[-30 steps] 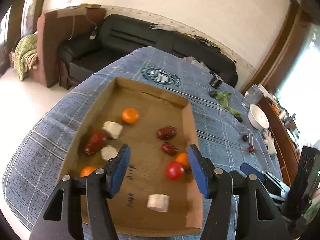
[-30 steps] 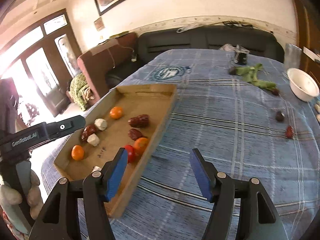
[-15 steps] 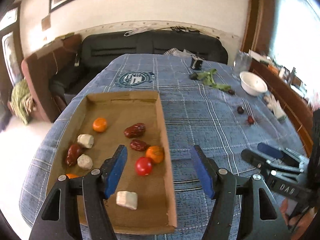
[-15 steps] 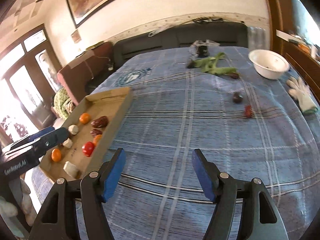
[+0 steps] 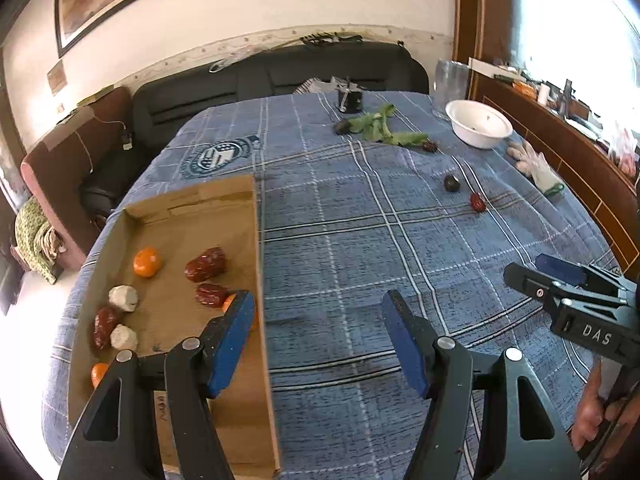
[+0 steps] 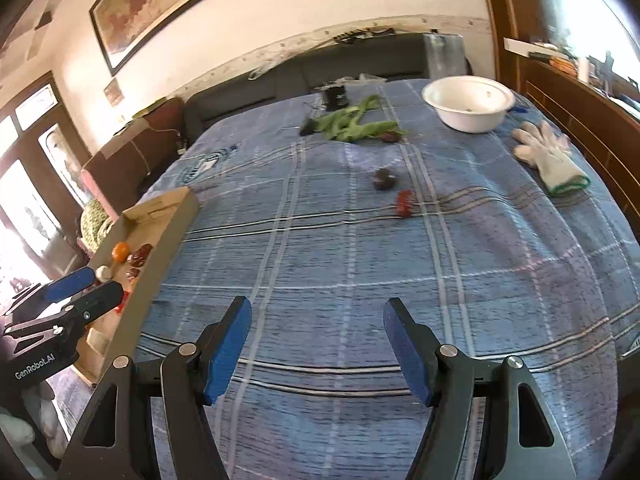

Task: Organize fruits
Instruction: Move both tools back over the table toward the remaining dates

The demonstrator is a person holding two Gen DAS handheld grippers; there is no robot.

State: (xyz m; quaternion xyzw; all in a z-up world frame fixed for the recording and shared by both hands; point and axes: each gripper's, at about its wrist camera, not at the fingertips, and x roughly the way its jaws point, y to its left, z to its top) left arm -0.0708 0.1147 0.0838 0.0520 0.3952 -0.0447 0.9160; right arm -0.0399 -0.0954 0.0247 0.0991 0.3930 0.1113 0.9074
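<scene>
The left gripper point(image 5: 318, 340) has its jaws wide, holding nothing. Its left jaw hangs over the right wall of the cardboard tray point(image 5: 256, 248); bare blue cloth lies between the jaws. In the tray, left of the jaws, sit an orange point(image 5: 147, 262) and red dates point(image 5: 205, 265).

The right gripper point(image 6: 316, 342) also has wide, empty jaws over open cloth on the bench point(image 6: 360, 264). Far ahead lie a red date point(image 6: 404, 204) and a dark fruit point(image 6: 385, 179), near each other, with a white bowl point(image 6: 468, 109) beyond.

Bright daylight — blown-out glare by the white bowl point(image 5: 479, 129) side window; fisheye bends edges, right view slightly motion-blurred
</scene>
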